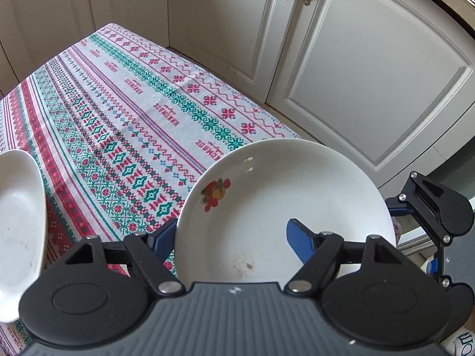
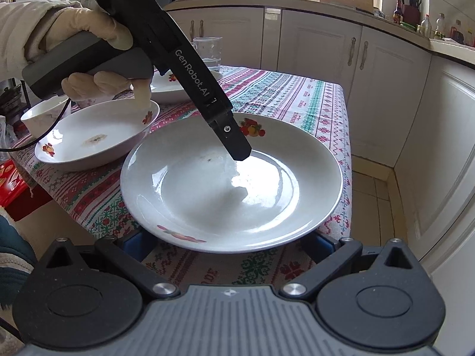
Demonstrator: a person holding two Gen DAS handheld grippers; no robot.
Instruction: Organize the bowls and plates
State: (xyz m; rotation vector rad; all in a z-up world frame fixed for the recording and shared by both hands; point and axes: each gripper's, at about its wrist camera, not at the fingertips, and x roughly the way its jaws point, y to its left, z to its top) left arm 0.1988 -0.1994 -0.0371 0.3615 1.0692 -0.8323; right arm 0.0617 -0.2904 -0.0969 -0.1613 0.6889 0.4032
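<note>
Right now the large plate (image 2: 231, 190) sits at the tabletop's (image 2: 311, 95) near edge, lower centre of the right wrist view, with the left hand-held gripper (image 1: 234, 237) straddling its rim: one finger inside the dish, one outside, jaws half-wide and not yet pinching. Nearer of the two, it need only close on the rim. The right hand-held gripper (image 2: 228, 244) waits wide and empty just below the plate's near rim.

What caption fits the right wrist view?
Left gripper reaches into a fruit-patterned plate on the tablecloth.
</note>
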